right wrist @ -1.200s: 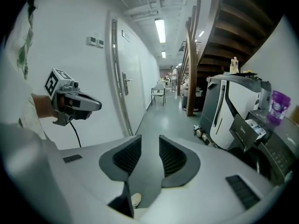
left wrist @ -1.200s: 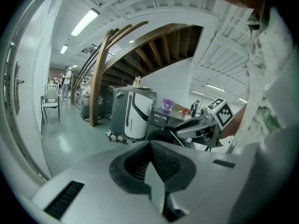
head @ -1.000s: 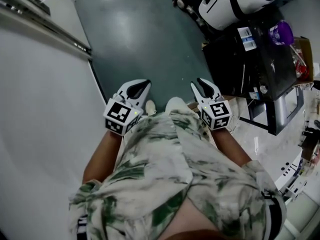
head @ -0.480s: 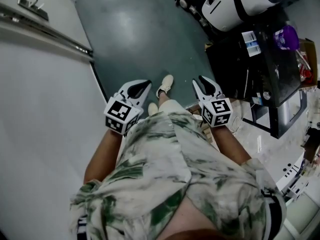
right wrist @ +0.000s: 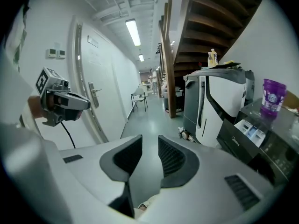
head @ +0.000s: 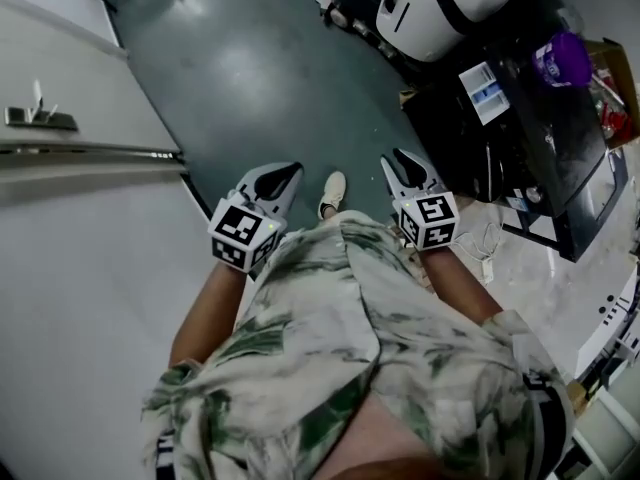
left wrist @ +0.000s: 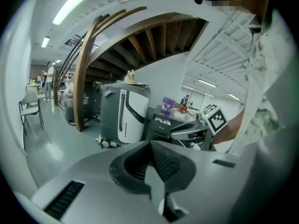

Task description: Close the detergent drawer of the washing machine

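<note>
Head view: nearest is the person's patterned shirt (head: 340, 318), with both forearms held out level at the waist. This looks like a carrying posture, not a reach. The left hand-held gripper (head: 290, 171) has its jaws together at the tips, with nothing in them. The right hand-held gripper (head: 395, 165) has its jaws apart with only air between them. Both point ahead and down at the floor, so neither is aimed at the task's thing. A pale shoe (head: 332, 190) shows between them on the smooth grey-green floor (head: 250, 68), which shines under the ceiling lights.

To the left runs a white door (head: 90, 268) with a metal handle (head: 40, 120). Well off to the right stands the black washing machine (head: 540, 158). Its detergent drawer (head: 485, 93) is pulled out, showing white and blue compartments, so the closing is not yet begun. I judge that the person must first turn right and get closer. A purple cup (head: 562, 58) stands on the machine's top. Beyond it is a white-and-black appliance (head: 440, 8). The right gripper view shows a wooden staircase (right wrist: 201, 13) overhead and a long lit corridor.
</note>
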Action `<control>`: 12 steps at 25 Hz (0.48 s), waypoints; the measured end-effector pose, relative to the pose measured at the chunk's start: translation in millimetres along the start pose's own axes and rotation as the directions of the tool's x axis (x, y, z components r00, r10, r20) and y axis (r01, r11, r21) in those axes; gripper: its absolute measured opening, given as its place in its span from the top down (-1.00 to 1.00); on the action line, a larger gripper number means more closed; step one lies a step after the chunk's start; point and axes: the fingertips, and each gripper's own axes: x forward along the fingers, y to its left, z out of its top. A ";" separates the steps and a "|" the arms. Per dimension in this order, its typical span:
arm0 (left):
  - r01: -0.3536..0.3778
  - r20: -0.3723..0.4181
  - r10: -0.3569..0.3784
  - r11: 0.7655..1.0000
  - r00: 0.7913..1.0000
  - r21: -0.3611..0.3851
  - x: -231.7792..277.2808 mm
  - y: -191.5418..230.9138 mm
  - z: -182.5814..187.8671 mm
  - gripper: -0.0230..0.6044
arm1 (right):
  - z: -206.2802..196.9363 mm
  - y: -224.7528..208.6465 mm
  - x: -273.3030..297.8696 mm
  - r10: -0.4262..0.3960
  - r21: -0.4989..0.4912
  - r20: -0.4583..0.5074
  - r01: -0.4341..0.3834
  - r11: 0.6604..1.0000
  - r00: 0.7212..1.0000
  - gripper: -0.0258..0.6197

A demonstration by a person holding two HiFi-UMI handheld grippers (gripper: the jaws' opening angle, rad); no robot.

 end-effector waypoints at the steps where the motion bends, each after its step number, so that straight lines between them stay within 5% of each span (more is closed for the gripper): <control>1: 0.017 -0.009 -0.017 1.000 1.000 0.013 13.5 2.7 10.3 0.85 | 4.2 -12.3 3.5 -0.012 0.011 0.005 0.012 1.000 1.000 0.54; 12: 0.161 -0.074 -0.154 0.982 0.985 0.103 143.5 9.8 93.0 0.85 | 9.7 -142.7 24.8 -0.160 0.130 0.016 0.157 0.979 0.987 0.55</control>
